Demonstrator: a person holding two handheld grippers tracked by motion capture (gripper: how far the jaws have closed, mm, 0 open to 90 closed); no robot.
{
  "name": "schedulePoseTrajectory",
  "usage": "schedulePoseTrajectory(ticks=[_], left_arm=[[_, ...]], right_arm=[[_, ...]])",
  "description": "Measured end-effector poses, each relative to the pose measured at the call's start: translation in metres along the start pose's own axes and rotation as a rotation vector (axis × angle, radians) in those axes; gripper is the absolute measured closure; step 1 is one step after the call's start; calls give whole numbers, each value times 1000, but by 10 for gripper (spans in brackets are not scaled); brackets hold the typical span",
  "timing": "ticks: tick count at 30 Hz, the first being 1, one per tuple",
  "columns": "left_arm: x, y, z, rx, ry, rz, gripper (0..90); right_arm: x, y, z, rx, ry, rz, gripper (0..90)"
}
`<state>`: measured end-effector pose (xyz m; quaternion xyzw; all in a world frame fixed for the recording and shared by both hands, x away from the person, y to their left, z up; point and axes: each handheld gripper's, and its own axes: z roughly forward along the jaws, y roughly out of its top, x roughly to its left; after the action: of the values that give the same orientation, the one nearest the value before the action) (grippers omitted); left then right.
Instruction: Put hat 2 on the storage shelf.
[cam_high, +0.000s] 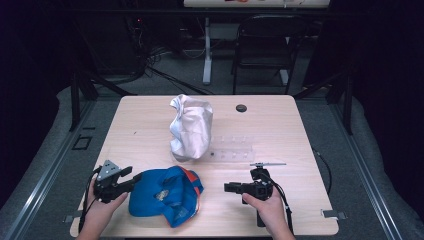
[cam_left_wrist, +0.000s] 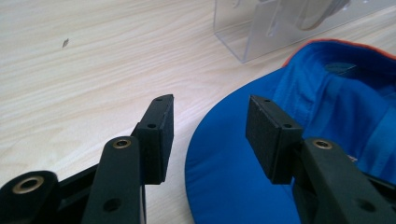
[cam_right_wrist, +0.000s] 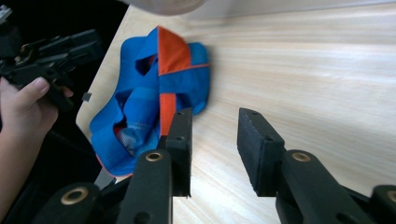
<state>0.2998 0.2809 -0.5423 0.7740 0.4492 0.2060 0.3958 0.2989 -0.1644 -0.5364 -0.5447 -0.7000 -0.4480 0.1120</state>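
In the right gripper view, the right gripper (cam_right_wrist: 214, 149) rises from six o'clock with its two black jaws apart and bare wooden table (cam_right_wrist: 317, 74) between them. A crumpled blue and orange cap (cam_right_wrist: 154, 93) lies at about ten o'clock near the table edge. At nine o'clock, a hand (cam_right_wrist: 21, 109) holds the left gripper (cam_right_wrist: 51, 56).
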Motion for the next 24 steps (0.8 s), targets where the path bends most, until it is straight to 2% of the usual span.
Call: schedulePoseTrajectory(ticks=[2,4,6,8,10,11,13,15,20,24], left_arm=[[0,-1,0,7,3,-2,523],[0,-4,1,5,1,-4,523],[0,-7,0,13,6,2,523],[-1,-8,-1,17,4,-2,523],[0,-10,-3,17,10,0,522],[0,-10,-3,17,10,0,521],[1,-13,-6,19,17,-9,521],[1,-14,-7,20,13,-11,519],[1,-17,-9,31,13,-11,509],[1,-21,-10,33,18,-18,502]], right_arm=[[1,-1,3,4,3,5,644],[3,-2,10,37,10,-7,621],[6,-3,20,73,51,-16,607],[9,-3,24,74,42,-13,607],[13,-4,34,118,65,-16,610],[13,-4,34,118,65,-16,610],[16,-5,46,159,112,7,612],[16,-5,53,178,107,-10,597],[20,-6,66,183,131,3,575],[22,-7,82,211,105,-23,576]])
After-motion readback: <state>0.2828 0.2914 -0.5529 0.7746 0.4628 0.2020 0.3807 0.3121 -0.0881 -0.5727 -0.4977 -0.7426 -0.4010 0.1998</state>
